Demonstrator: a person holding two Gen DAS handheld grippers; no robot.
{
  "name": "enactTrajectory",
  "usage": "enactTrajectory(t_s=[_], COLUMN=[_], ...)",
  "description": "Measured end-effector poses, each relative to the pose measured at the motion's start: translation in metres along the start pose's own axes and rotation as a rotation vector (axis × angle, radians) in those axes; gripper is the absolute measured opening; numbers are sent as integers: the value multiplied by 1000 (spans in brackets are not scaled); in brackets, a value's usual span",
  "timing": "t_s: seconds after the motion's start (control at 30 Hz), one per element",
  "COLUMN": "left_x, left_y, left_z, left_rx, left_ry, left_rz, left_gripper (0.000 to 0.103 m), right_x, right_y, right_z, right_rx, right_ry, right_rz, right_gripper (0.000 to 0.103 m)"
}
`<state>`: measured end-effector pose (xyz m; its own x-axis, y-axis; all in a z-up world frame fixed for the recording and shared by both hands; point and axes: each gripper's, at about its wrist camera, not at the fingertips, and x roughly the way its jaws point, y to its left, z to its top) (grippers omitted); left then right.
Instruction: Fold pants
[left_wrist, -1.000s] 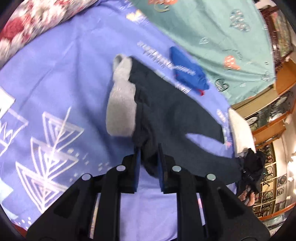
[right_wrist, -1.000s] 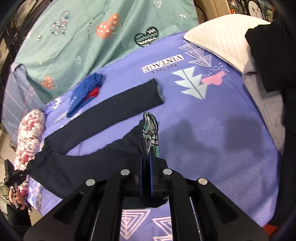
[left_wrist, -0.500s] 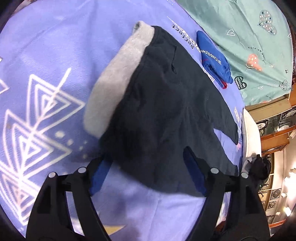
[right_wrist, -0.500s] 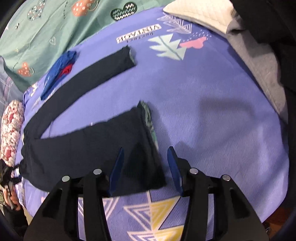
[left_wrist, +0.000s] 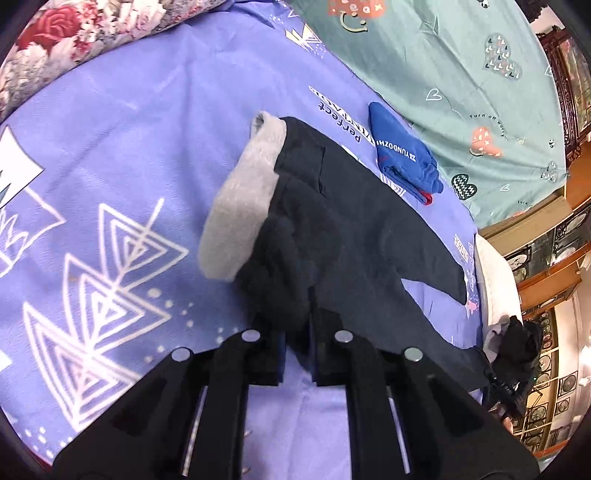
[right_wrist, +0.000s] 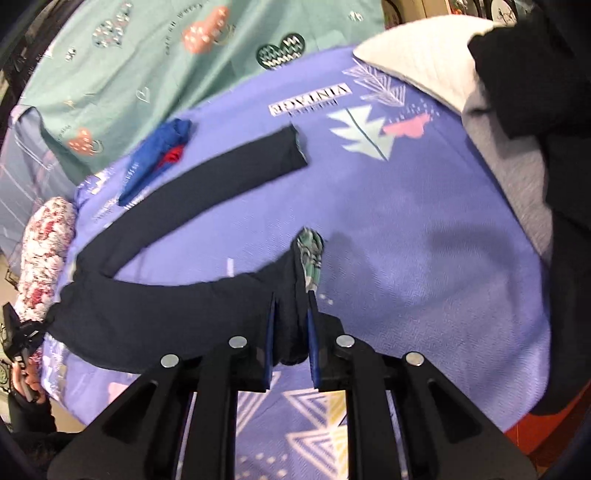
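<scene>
Both pairs of jaws, spread wide half a second earlier, had just closed again: the left gripper (left_wrist: 297, 334) clenched the dark pants (left_wrist: 343, 225) near the grey waistband (left_wrist: 243, 199), the right gripper (right_wrist: 290, 325) a leg hem (right_wrist: 310, 254). Pants lay spread across the purple bedsheet (left_wrist: 110, 147); a blue garment (left_wrist: 402, 158) rested just beyond.

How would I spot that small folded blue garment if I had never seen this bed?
Start at the purple bedspread and look to its far edge, where it meets the teal sheet with hearts. There, just past the spread dark pants, lies the folded blue garment. It is the only bright blue item, with white lettering and a bit of red showing.
</scene>
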<state>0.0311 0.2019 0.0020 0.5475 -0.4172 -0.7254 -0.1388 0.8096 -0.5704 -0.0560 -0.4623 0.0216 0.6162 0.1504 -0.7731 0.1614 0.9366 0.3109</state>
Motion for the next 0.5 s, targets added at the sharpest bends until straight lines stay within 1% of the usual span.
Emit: enactTrajectory(t_s=[0.07, 0.13, 0.2, 0.23, 0.27, 0.3, 0.33, 0.37, 0.4, 0.43, 0.47, 0.5], left_x=[0, 11, 12, 8, 0, -13, -25, -31, -32, -28, -15, 0], left_y=[5, 15, 25, 26, 23, 16, 5, -5, -19, -31, -45, -53], left_z=[-5, -13, -17, -18, -18, -15, -11, -8, -5, -4, -5, -6], left_rx=[2, -5, -22, -19, -6, 25, 60, 93, 132, 166, 213, 250], left_ry=[19, 72, 106, 99, 81, 38, -3, -26, -34, -35, -12, 26], left_rz=[19, 68, 93, 99, 112, 140, 149, 141, 135, 132, 133, 145], left_gripper=[8, 8, 10, 12, 12, 13, 16, 27, 36, 51, 54, 54], right_x=[-4, 7, 14, 14, 8, 1, -3, -4, -2, 4, 16, 27], right_y=[2, -7, -21, -23, -20, -12, -2, 10, 22, 33, 45, 50], right_z=[0, -4, -9, -10, -10, -9, -8, -7, -8, -8, -9, -11], right_rx=[-18, -1, 37, 39, 28, 16, -3, -31, -66, -99, -128, -135], right_ry=[4, 57, 81, 70, 37, 2, -11, -11, -2, 13, 42, 73], right_rz=[-46, -117, -188, -209, -228, -191, -141, -102, -72, -56, -51, -49], right_gripper=[12, 11, 12, 12, 14, 14, 15, 17, 25, 28, 33, 33])
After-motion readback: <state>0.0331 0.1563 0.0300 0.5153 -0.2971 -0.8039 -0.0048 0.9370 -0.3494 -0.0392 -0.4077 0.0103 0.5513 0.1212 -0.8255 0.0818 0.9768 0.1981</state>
